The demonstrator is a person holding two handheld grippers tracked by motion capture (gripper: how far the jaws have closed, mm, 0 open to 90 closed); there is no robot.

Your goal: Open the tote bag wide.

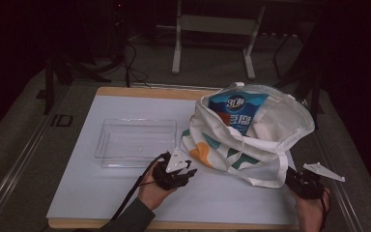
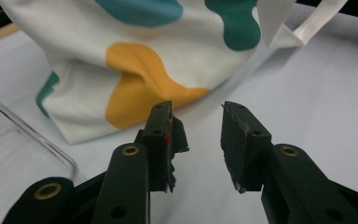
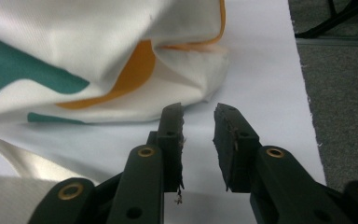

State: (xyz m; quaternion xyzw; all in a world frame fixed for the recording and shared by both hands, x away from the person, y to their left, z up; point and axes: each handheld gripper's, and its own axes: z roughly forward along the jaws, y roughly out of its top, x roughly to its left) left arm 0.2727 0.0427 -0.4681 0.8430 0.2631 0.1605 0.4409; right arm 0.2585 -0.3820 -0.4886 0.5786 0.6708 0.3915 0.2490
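Note:
A white tote bag with teal and orange patches lies on the right half of the white board, its mouth gaping toward me. Inside it are a blue printed packet and something white beside it. My left gripper hovers just left of the bag's bottom corner. In the left gripper view its jaws stand open with nothing between them, and the bag's orange patch is close ahead. My right gripper sits by the bag's strap, open and empty, with the bag's cloth ahead.
A clear plastic tray rests left of the bag, and its rim is near my left gripper. The board's right edge runs close to my right gripper, with grey floor beyond. A metal stand is behind the table.

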